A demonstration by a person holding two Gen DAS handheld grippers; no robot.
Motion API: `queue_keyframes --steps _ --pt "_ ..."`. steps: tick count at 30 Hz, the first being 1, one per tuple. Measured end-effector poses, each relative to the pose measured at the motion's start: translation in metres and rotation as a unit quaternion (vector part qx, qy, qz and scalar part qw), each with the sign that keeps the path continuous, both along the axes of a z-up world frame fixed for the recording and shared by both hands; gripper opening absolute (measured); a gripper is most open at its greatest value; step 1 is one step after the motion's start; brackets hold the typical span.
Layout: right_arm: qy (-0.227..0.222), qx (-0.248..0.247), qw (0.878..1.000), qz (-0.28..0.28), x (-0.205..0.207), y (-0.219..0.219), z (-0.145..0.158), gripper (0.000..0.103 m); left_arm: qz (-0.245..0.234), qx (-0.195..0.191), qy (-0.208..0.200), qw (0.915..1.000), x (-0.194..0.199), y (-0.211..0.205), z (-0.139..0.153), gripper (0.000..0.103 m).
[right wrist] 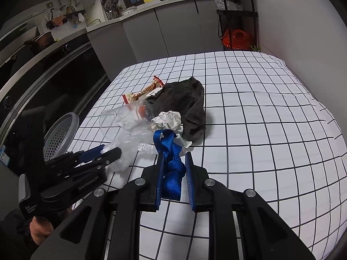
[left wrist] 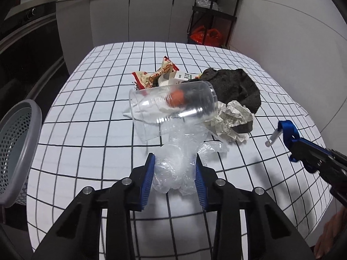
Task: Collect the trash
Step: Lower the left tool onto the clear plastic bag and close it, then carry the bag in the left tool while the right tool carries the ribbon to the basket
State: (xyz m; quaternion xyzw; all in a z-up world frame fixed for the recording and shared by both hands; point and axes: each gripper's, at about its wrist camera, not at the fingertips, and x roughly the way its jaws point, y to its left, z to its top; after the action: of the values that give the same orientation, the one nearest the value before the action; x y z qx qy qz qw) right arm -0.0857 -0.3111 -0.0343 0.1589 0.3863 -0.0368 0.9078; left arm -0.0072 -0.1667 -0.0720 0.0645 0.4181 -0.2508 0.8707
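Clear plastic film bunches between left gripper pads, edges indistinct.

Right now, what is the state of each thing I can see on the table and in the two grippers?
Left gripper: closed on the clear plastic bag.
Right gripper: shut on the blue strap.
Clear plastic cup: lying on its side.
Paper ball: crumpled, beside the cup.
Dark cloth: bunched up.
Snack wrapper: torn open, behind the cup.
Mesh basket: at the table's left edge; contents hidden.
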Motion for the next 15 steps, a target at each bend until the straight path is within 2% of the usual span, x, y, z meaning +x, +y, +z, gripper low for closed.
queue_keyframes --steps 9,15 --pt "-0.016 -0.008 1.0 0.005 -0.003 0.008 0.01 0.019 -0.006 -0.007 -0.044 0.999 -0.031 0.033 0.034 0.031" --pt "-0.025 -0.007 1.0 0.014 0.001 0.023 0.016 0.019 0.014 -0.02 -0.082 0.9963 -0.045 0.066 0.066 0.031"
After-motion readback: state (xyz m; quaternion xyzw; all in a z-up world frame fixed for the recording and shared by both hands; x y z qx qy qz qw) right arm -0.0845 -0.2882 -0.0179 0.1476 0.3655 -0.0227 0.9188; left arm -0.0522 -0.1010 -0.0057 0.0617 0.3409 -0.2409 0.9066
